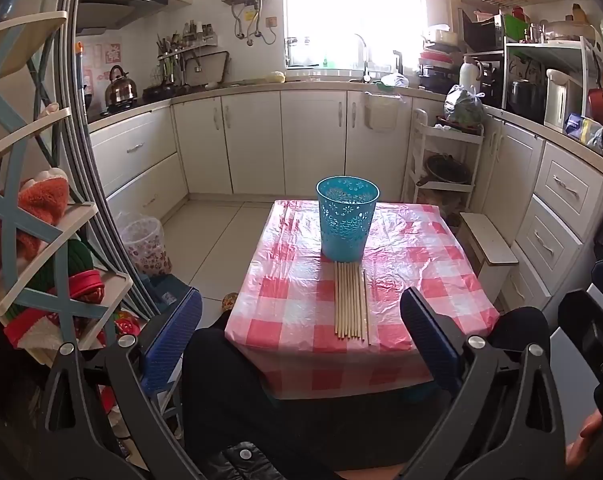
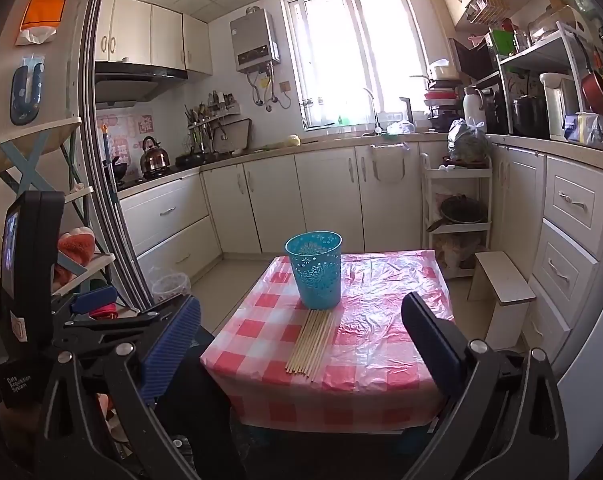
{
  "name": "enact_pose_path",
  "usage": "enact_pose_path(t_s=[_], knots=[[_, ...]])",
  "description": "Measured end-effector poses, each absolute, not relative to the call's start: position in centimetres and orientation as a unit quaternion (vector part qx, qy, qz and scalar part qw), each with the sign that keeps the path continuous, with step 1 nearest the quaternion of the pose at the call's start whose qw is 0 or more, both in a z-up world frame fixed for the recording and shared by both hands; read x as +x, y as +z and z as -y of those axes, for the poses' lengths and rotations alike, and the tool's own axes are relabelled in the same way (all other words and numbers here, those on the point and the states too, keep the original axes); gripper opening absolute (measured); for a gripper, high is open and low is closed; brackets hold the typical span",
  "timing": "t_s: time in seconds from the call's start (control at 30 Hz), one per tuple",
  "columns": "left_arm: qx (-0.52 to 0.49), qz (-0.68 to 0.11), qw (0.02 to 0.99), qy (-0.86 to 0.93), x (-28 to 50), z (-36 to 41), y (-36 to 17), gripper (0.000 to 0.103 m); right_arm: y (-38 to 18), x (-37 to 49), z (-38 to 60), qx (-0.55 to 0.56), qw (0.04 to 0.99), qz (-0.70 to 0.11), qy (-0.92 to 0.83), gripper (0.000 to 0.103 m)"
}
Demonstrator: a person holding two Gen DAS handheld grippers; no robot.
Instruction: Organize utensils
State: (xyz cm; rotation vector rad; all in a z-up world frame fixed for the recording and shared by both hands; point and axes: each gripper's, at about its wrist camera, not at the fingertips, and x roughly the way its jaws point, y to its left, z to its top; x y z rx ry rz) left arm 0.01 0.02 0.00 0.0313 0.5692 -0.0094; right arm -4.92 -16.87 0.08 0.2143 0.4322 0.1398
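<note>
At the frame's centre, a turquoise basket (image 1: 347, 224) pierced with a flower pattern stands on a red-and-white checked tablecloth (image 1: 421, 264). Pale, straw-coloured chopsticks (image 1: 351, 300) lie just below it. Blue ribbed pads (image 1: 173, 340) line the black gripper fingers at lower left. Cream cabinets (image 1: 253, 136) fill the background.
</note>
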Motion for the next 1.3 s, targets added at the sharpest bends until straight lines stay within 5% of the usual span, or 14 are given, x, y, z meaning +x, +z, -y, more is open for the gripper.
enact_pose_path(t_s=[1.3], knots=[[0.020, -0.286, 0.958, -0.006, 0.1, -0.5, -1.1, 0.095, -0.5, -5.2, 16.4, 0.106, 0.967, -0.221, 0.074, 0.096]])
